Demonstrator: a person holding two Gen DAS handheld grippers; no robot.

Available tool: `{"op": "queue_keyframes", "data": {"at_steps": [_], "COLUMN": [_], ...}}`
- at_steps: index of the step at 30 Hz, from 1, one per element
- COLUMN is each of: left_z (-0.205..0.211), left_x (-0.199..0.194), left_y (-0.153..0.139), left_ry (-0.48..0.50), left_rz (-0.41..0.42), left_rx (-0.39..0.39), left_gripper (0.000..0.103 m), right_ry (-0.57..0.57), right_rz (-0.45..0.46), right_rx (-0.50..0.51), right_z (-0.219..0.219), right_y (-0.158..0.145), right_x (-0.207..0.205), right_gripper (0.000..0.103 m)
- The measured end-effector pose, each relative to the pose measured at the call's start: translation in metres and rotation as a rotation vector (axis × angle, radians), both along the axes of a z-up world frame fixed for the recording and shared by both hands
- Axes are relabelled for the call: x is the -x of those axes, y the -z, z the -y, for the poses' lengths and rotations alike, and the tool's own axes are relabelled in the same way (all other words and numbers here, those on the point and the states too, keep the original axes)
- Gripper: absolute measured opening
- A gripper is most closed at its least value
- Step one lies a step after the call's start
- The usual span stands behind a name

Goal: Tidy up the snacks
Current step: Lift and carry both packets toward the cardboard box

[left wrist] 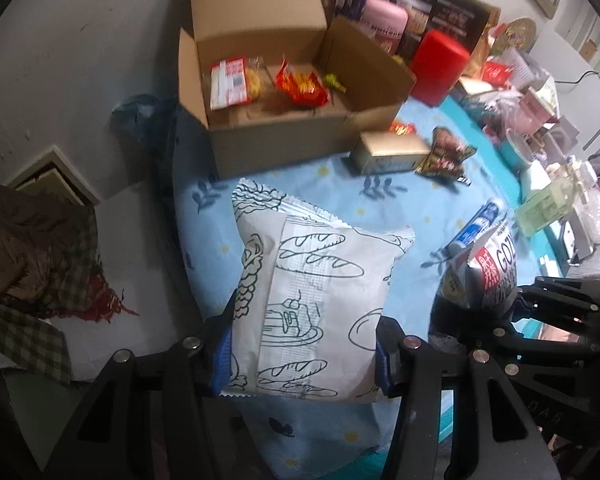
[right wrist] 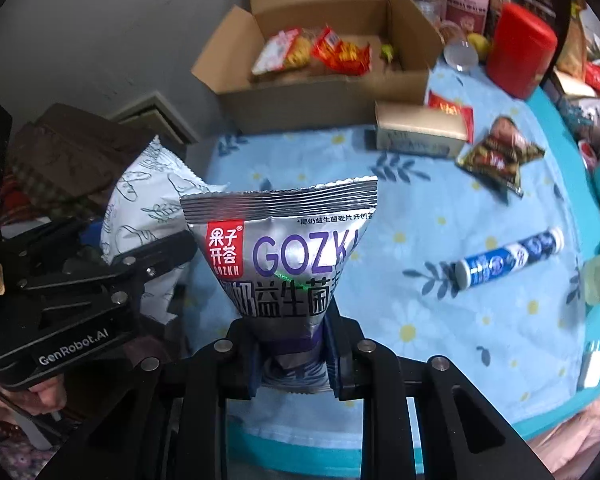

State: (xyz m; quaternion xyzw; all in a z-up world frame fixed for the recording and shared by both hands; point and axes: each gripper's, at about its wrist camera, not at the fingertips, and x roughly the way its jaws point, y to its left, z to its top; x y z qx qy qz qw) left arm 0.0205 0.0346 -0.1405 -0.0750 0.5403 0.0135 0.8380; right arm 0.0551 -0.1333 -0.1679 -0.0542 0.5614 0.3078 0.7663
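Note:
My left gripper [left wrist: 304, 340] is shut on a white bag printed with bread drawings [left wrist: 312, 280], held above the blue flowered tablecloth [left wrist: 400, 216]. My right gripper [right wrist: 292, 344] is shut on the lower end of a silver GOZKH snack bag [right wrist: 284, 240], which stands upright above the cloth. Both bags hang side by side, with the white one [right wrist: 148, 208] to the left. Behind them stands an open cardboard box [left wrist: 284, 136] holding a red-and-white packet [left wrist: 230, 84], a red packet [left wrist: 300, 86] and a small green piece [left wrist: 334, 82].
On the cloth lie a beige carton [left wrist: 388, 152], a small red packet [left wrist: 402, 128], a dark snack packet [left wrist: 444, 156] and a blue-and-white tube [left wrist: 476, 224]. A red canister [left wrist: 440, 68] and pink jar [left wrist: 386, 20] stand behind. Clutter crowds the right side; a plaid cloth [left wrist: 32, 264] lies left.

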Motion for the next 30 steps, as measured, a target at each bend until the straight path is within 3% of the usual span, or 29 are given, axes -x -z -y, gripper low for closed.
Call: {"op": "queue_keyframes", "data": {"at_steps": [10, 23, 30], "left_z": [-0.006, -0.029, -0.037], "left_x": [-0.008, -0.050, -0.085], "left_y": [-0.052, -0.114, -0.138], "left_ry": [-0.017, -0.071, -0.081], "left_rz": [0.105, 0.259, 0.316], "left_rx": [0.004, 0.027, -0.013], "left_gripper": [0.053, 0.053, 0.053], "right_ry": [-0.024, -0.052, -0.043], "right_rz": [0.081, 0.198, 0.246], "right_rx": [-0.079, -0.170, -0.226], "right_z": [-0.016, -0.026, -0.029], "right_y": [-0.050, -0.110, -0.129], "right_x": [-0.011, -0.059, -0.092], "right_gripper": [0.024, 0.024, 0.024]}}
